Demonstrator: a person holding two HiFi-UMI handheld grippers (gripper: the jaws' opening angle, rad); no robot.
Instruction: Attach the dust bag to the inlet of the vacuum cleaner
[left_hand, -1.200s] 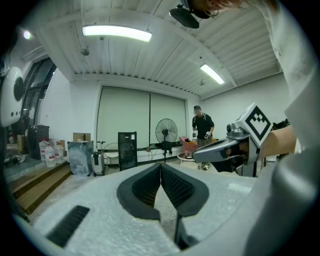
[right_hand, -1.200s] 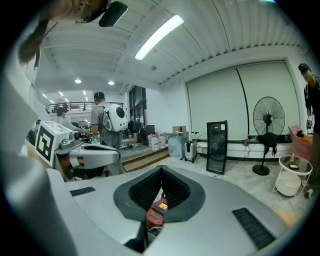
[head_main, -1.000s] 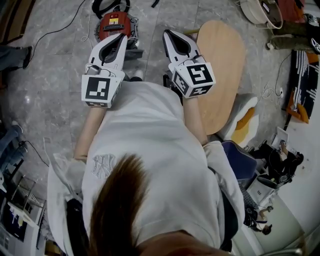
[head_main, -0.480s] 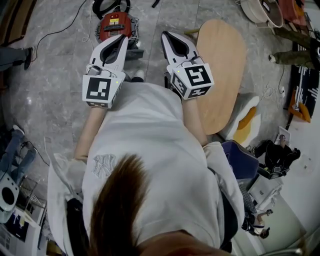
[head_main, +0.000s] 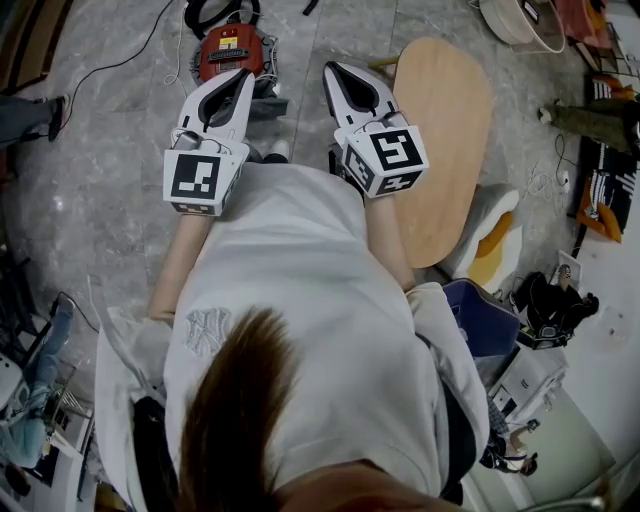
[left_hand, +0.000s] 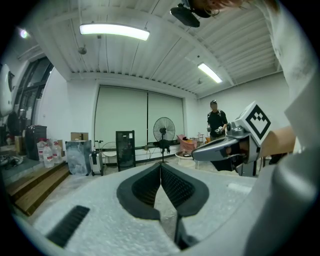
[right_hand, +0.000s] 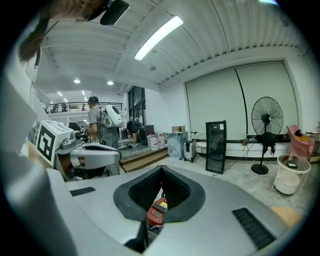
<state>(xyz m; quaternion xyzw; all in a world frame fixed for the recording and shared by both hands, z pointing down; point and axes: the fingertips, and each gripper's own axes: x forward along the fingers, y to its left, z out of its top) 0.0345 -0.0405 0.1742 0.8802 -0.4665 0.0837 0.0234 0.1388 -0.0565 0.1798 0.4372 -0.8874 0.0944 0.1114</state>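
NY monogram (head_main: 205, 331) on white shirt (head_main: 300, 250)

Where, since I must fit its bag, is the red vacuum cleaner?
Head view, top left: red vacuum cleaner on the floor just beyond the left gripper, left of the wooden table.

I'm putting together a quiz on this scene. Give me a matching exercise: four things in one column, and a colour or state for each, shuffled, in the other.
Things:
1. vacuum cleaner
2. oval table
3. standing fan
4. left gripper

Colours or states:
A. light wood
B. jaws shut, nothing held
C. red
D. black

Pairs: 1-C, 2-A, 3-D, 4-B
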